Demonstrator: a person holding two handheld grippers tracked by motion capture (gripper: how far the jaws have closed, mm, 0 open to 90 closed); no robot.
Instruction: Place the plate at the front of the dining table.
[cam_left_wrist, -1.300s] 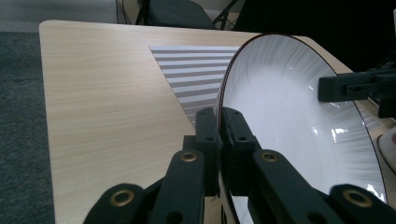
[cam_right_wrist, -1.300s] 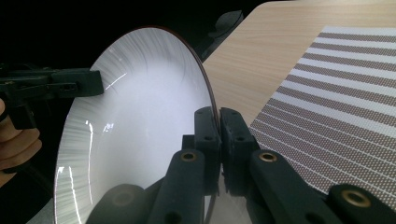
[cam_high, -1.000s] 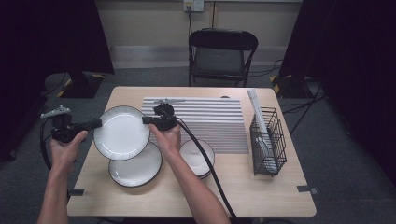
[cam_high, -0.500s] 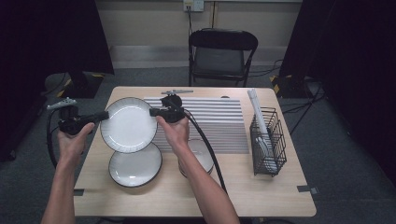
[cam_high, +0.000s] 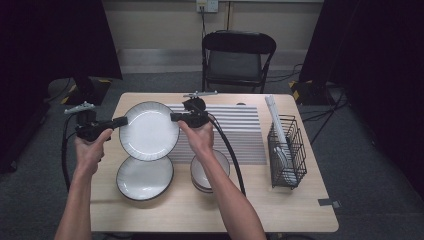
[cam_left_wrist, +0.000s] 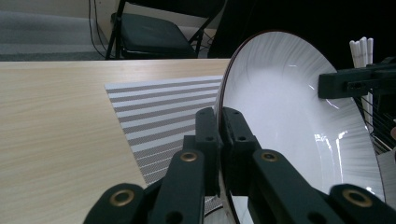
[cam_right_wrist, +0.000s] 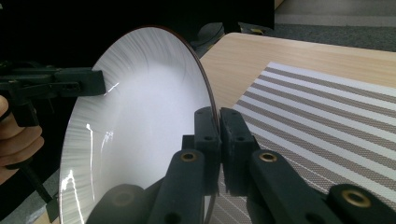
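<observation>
A big white plate (cam_high: 149, 131) with a dark rim is up in the air, over the left part of the table (cam_high: 300, 210). It is tipped, with its white inside facing the high view. The left gripper (cam_high: 120, 121) pinches the plate's left edge, and the right gripper (cam_high: 175, 117) pinches its right edge. In the left gripper view the two black jaws are closed tight on the thin rim of the plate (cam_left_wrist: 299, 121), and the other gripper (cam_left_wrist: 357, 84) bites the far edge. In the right gripper view the jaws squeeze the rim of the plate (cam_right_wrist: 140, 121) the same way, and the other gripper (cam_right_wrist: 58, 83) holds the far side, with a hand behind it. Just below the held plate, a second plate (cam_high: 145, 177) lies flat on the table. To the right of that one sits a small stack of bowls (cam_high: 218, 167), partly under the right arm. A striped mat (cam_high: 240, 132) lies under and behind the right hand, in the middle of the table. A black wire rack (cam_high: 287, 150) stands near the right edge, with white things in it. A black folding chair (cam_high: 239, 60) stands behind the table.
</observation>
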